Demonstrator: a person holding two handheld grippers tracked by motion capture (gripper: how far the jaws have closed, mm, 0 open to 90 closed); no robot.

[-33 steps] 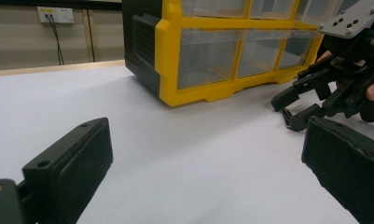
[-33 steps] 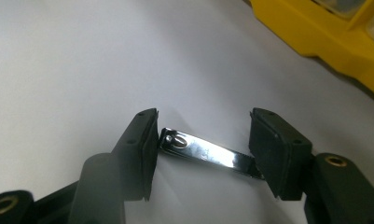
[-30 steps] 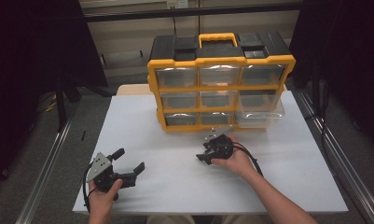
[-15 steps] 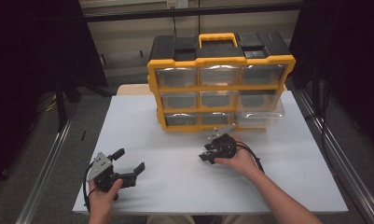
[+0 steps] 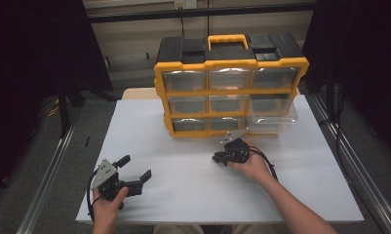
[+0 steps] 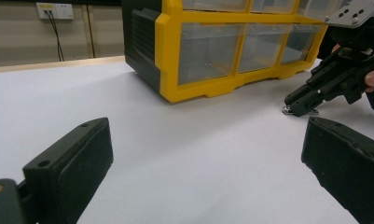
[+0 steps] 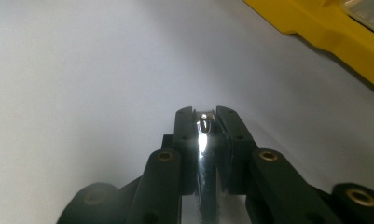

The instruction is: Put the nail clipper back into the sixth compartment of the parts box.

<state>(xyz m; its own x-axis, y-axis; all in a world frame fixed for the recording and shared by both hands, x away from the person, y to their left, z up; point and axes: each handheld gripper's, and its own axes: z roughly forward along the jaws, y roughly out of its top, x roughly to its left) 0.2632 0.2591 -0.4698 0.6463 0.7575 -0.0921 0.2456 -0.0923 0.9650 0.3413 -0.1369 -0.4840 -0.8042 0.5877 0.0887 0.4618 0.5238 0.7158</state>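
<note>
A yellow and black drawer organizer (image 5: pixel 229 87) stands at the back of the white table (image 5: pixel 193 195). Its right middle clear drawer (image 5: pixel 273 117) is pulled out. My right gripper (image 5: pixel 217 158) rests low on the table in front of the organizer. Its jaws have just been closing and are now shut on a small shiny metal piece (image 7: pixel 204 154), which also glints at the jaw tips (image 6: pixel 294 111) in the left gripper view. My left gripper (image 5: pixel 135 167) is held near the front left edge of the table, open with nothing between its jaws (image 6: pixel 208 135).
Bare white tabletop lies between the two grippers and in front of the organizer (image 6: pixel 212 51). Metal rails (image 5: pixel 47 180) run along both sides of the table, with dark curtains beyond them. A wall socket (image 6: pixel 54 10) sits on the far wall.
The right gripper's jaws have drawn together at the tabletop, and the hand has shifted slightly. The left gripper has stayed where it was, still open.
</note>
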